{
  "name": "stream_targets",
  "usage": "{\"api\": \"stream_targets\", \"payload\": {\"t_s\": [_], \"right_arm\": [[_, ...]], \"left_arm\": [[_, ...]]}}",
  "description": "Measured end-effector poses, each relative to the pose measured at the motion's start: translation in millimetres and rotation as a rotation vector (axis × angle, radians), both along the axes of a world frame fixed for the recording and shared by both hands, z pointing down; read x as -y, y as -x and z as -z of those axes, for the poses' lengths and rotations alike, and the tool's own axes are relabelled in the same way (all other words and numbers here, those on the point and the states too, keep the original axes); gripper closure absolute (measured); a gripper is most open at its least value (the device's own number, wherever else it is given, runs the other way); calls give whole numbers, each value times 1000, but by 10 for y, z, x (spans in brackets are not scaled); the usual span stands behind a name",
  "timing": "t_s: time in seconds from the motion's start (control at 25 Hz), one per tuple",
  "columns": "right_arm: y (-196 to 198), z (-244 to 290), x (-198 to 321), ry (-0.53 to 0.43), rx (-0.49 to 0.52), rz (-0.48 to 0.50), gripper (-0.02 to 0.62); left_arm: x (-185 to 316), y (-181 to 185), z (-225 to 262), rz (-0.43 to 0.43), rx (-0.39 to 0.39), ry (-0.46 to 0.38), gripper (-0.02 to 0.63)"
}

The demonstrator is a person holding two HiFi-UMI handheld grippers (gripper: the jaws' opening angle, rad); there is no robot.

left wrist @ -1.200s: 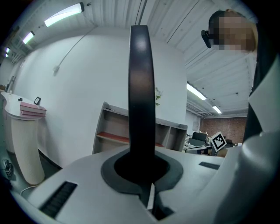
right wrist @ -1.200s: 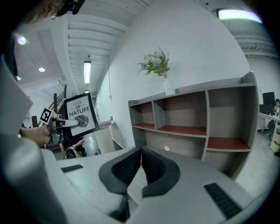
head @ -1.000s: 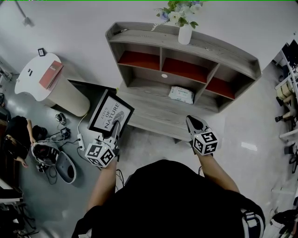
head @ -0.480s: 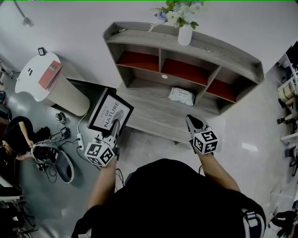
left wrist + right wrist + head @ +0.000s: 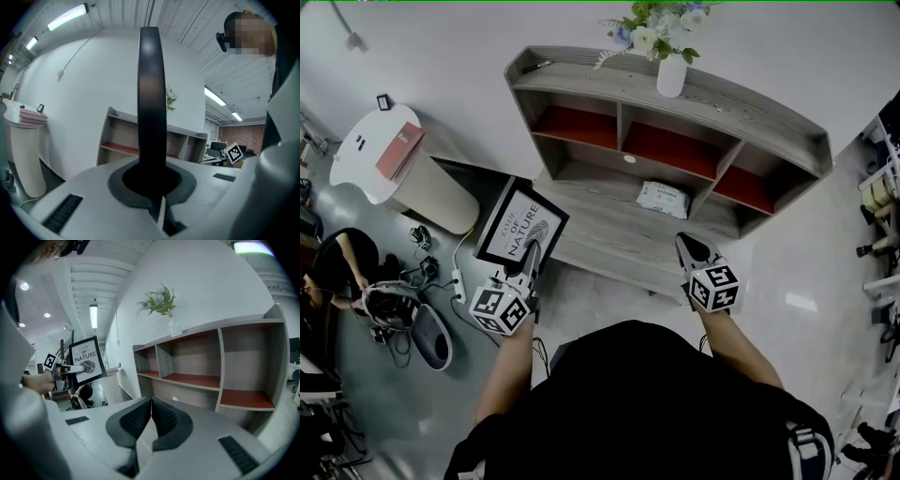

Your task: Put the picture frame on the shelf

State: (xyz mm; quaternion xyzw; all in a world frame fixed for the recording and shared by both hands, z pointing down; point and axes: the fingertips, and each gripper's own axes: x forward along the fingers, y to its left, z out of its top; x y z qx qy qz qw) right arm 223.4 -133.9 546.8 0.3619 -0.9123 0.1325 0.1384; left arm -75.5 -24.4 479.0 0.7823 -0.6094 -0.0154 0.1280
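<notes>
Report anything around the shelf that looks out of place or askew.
Nothing is spilled or broken. One white packet lies loose on the lower ledge of the shelf, and cables sprawl on the floor at its left.

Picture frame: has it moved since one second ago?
Yes, slightly: the picture frame has come closer to the shelf.
</notes>
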Motion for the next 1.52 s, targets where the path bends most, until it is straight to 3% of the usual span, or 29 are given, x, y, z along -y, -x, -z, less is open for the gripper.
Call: {"api": "stream_targets", "payload": {"t_s": [0.8,1.52], "right_arm": [[-226,-49,-109,14,-9,-13,581],[-100,-182,-34,39,-28,-43,580]], "left_arm": [[-42,-167,53,-13,-50,-28,578],[204,32,8,-45,-60,-30,578]]}}
